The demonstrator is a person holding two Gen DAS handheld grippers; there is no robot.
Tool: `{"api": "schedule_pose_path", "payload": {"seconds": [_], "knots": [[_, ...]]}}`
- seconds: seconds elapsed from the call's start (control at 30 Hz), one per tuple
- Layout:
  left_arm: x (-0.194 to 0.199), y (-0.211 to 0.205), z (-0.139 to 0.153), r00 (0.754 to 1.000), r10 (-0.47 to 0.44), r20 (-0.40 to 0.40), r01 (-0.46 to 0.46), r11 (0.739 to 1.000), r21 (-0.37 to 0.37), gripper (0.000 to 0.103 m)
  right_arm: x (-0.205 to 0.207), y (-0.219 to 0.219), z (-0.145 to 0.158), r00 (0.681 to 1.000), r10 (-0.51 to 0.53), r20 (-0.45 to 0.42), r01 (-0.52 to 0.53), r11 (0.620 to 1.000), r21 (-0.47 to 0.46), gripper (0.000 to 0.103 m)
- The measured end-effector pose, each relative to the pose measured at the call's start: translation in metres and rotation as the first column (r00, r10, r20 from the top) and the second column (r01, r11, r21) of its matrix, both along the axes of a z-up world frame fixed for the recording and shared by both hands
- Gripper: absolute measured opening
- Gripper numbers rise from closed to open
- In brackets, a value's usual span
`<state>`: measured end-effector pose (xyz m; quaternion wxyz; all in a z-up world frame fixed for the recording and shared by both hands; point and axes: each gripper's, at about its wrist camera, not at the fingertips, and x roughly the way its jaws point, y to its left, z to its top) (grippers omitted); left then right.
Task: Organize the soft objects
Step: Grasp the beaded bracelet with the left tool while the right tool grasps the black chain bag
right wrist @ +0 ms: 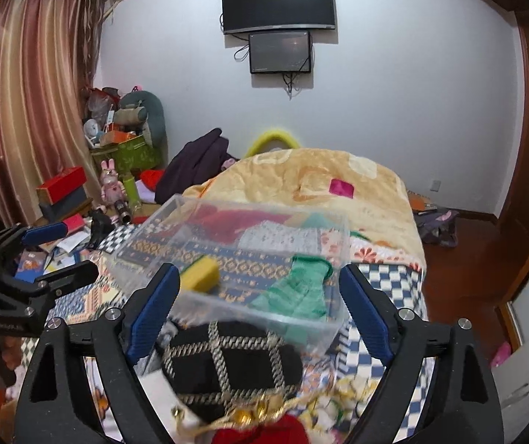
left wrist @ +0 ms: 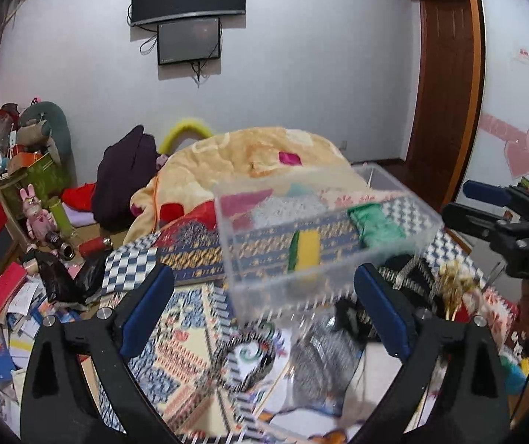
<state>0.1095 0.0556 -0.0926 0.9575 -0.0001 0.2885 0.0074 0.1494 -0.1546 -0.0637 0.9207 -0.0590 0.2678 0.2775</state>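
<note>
Left gripper (left wrist: 264, 305): low centre of its frame, angled downward, jaws spread wide, nothing held.
Right gripper (right wrist: 259, 309): low centre of its frame, same downward tilt, jaws wide apart, gripping nothing.
Clear box (left wrist: 323, 233): one, mid-frame on the bed (right wrist: 394, 285), just beyond both grippers' fingertips, blurred.
Inside the box: one yellow sponge (right wrist: 199, 277), one green mesh cloth (right wrist: 301, 292).
Black pouch (right wrist: 231, 362): one, gold-latticed, bottom centre of right view, just beside the box.
Screens (right wrist: 278, 3): two, upper wall.
</note>
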Motion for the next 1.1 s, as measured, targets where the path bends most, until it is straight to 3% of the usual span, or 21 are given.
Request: {"api": "schedule_pose_path", "payload": {"seconds": [0.2,0.37,0.6,0.67,0.77,0.97,1.1], "knots": [[-0.007,0.007,-0.036,0.995,0.022,-0.095,-0.020,1.000,0.017,0.099,-0.005,0.007,-0.023,0.997,0.024,-0.079,-0.025,0.999,-0.019,0.087],[-0.008,0.020,-0.067,0.983,0.057,-0.174,-0.069,0.996,-0.061,0.099,-0.007,0.015,-0.048,0.985,0.069,-0.158,-0.074,0.997,-0.027,0.087],[-0.004,0.023,-0.087,0.973,0.087,-0.213,-0.104,0.992,-0.071,0.099,-0.007,0.023,-0.065,0.974,0.083,-0.212,-0.092,0.995,-0.030,0.085],[-0.004,0.020,-0.087,0.974,0.087,-0.208,-0.101,0.993,-0.060,0.093,-0.006,0.023,-0.065,0.974,0.079,-0.212,-0.088,0.996,-0.034,0.072],[0.003,0.019,-0.091,0.970,0.063,-0.233,-0.084,0.993,-0.084,0.075,-0.005,0.023,-0.067,0.973,0.078,-0.218,-0.088,0.995,-0.039,0.054],[0.006,0.017,-0.094,0.970,0.041,-0.239,-0.069,0.991,-0.114,0.048,-0.008,0.022,-0.066,0.977,0.081,-0.198,-0.091,0.995,-0.045,0.026],[0.003,0.018,-0.092,0.972,0.026,-0.235,-0.059,0.989,-0.134,0.032,-0.007,0.018,-0.063,0.977,0.088,-0.195,-0.096,0.995,-0.029,0.017]]}}
